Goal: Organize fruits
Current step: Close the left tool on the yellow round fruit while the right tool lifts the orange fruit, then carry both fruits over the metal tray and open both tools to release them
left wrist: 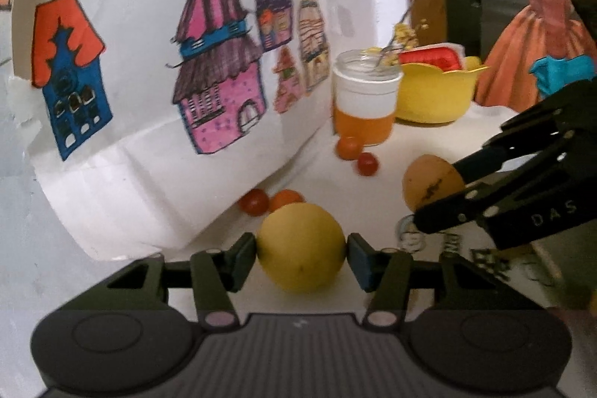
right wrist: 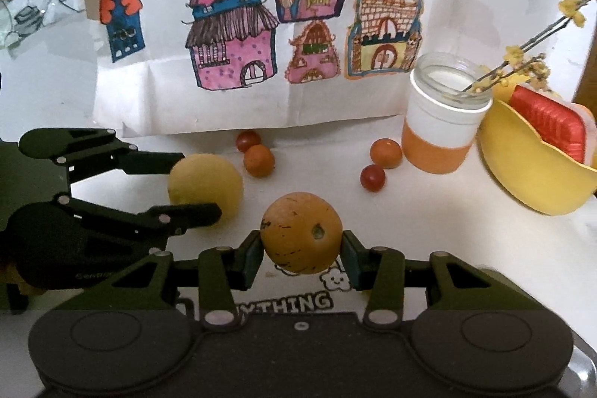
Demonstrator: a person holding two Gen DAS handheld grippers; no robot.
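A yellow round fruit (left wrist: 300, 247) sits on the white table between the fingers of my left gripper (left wrist: 300, 250). Both pads touch its sides. The right wrist view shows the same fruit (right wrist: 209, 179) at the left, with the left gripper (right wrist: 199, 185) around it. My right gripper (right wrist: 301, 245) is shut on a speckled orange fruit (right wrist: 300, 232) and holds it just above the table. In the left wrist view this orange fruit (left wrist: 429, 187) is at the right, in the right gripper (left wrist: 436, 196). Several cherry tomatoes (right wrist: 258, 161) lie loose further back.
A yellow bowl (right wrist: 537, 174) holding a red-and-white item stands at the back right. Beside it is a glass jar (right wrist: 444, 122) with yellow flower twigs. A paper sheet with drawn houses (right wrist: 242, 55) stands along the back. A printed mat (right wrist: 294, 303) lies at the front.
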